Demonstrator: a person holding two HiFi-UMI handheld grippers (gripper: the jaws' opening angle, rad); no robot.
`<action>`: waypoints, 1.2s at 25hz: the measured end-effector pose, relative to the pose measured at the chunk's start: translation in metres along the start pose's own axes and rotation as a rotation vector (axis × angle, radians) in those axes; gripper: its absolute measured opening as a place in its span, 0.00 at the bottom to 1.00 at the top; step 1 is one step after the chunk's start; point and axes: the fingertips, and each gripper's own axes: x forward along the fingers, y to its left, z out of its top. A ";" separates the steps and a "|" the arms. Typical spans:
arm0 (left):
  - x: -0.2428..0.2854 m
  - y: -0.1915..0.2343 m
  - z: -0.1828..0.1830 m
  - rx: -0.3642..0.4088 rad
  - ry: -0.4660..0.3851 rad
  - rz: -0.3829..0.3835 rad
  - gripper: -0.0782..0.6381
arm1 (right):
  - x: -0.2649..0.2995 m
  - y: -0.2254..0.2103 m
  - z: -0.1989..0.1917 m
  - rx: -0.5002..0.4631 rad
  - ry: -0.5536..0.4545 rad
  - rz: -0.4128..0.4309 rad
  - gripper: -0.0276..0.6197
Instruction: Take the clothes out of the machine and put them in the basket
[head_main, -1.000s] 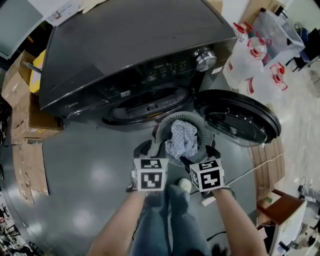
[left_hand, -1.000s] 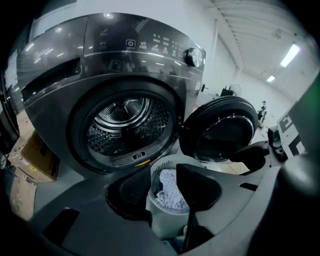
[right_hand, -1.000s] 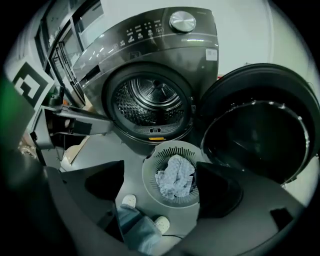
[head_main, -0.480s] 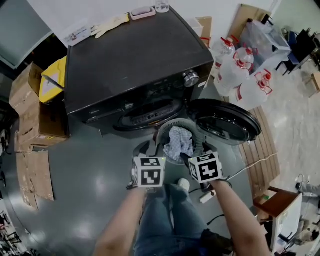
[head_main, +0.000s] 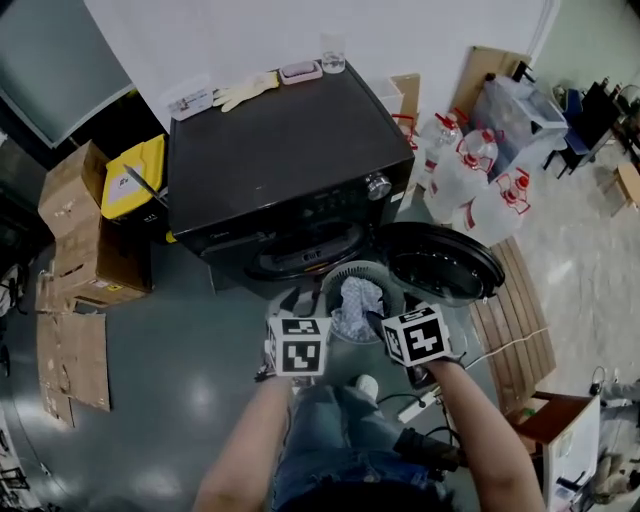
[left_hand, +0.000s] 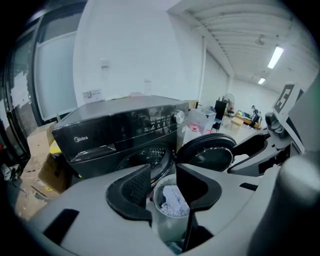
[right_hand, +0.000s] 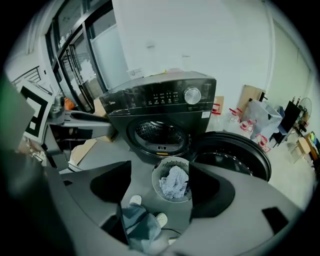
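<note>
The black front-loading washing machine (head_main: 270, 150) stands with its round door (head_main: 440, 262) swung open to the right. In front of its drum opening (right_hand: 159, 135) sits a round slatted basket (head_main: 335, 285) holding a pale crumpled cloth (head_main: 358, 298). Both grippers hang high above the basket. My left gripper (left_hand: 163, 175) is open a little, and only the basket (left_hand: 167, 227) shows far below through its gap. My right gripper (right_hand: 160, 172) stands wider, its jaws closing with nothing between them. In the head view the left gripper (head_main: 297, 300) and right gripper (head_main: 376, 318) flank the basket.
Large water jugs (head_main: 470, 180) stand right of the machine, and cardboard boxes (head_main: 75, 190) and a yellow box (head_main: 135, 175) to its left. Gloves (head_main: 245, 90) and a cup (head_main: 333, 50) lie on the machine's top. A power strip (head_main: 412, 408) lies by the person's feet (right_hand: 135, 200).
Both grippers and the head camera have risen away from the basket, so machine and basket look smaller. The cloth stays in the basket.
</note>
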 end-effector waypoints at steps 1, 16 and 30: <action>-0.007 0.002 0.005 -0.002 -0.011 0.004 0.33 | -0.007 0.002 0.003 -0.014 -0.002 0.001 0.59; -0.071 0.010 0.042 -0.023 -0.143 -0.009 0.33 | -0.078 0.031 0.041 0.112 -0.173 0.052 0.59; -0.141 -0.005 0.130 0.000 -0.440 0.059 0.33 | -0.184 -0.008 0.102 0.003 -0.548 0.005 0.39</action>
